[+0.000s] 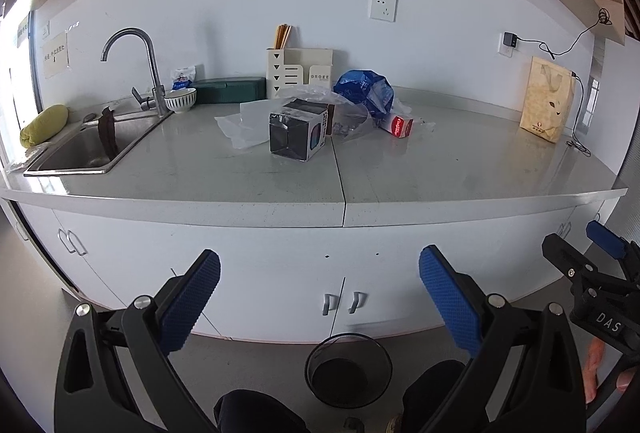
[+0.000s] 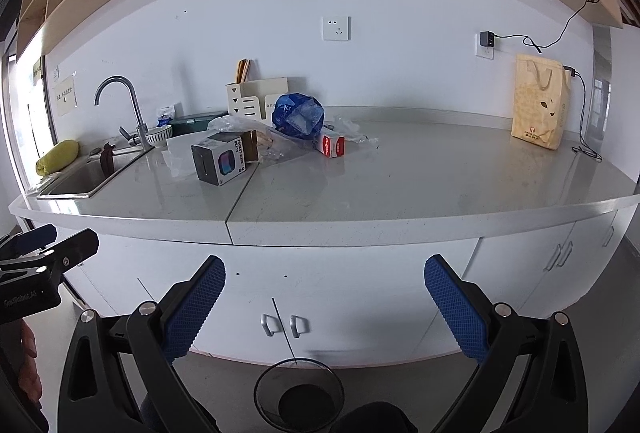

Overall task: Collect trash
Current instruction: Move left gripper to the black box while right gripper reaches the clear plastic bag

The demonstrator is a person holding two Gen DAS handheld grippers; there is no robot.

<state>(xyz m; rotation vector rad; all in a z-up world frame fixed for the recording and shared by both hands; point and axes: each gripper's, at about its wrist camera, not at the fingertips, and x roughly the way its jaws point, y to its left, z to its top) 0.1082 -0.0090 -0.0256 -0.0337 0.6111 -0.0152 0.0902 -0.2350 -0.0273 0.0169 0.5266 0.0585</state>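
Trash lies mid-counter: a dark cardboard box (image 1: 298,135) (image 2: 222,161), crumpled clear plastic wrap (image 1: 248,127) (image 2: 240,127), a crushed blue bag (image 1: 366,93) (image 2: 298,115) and a small red-and-white carton (image 1: 397,125) (image 2: 332,145). A black mesh bin (image 1: 347,369) (image 2: 299,397) stands on the floor below the cabinets. My left gripper (image 1: 320,293) and right gripper (image 2: 324,297) hang open and empty in front of the cabinet doors, well short of the counter. The right gripper (image 1: 600,257) shows at the left view's right edge.
A sink (image 1: 84,149) with a tall tap (image 1: 148,69), a bowl (image 1: 180,100) and a yellow cloth (image 1: 44,125) sit at the left. A cream organiser (image 1: 298,71) stands by the wall, a yellow paper bag (image 1: 548,99) with a cable at the right. Knees show beside the bin.
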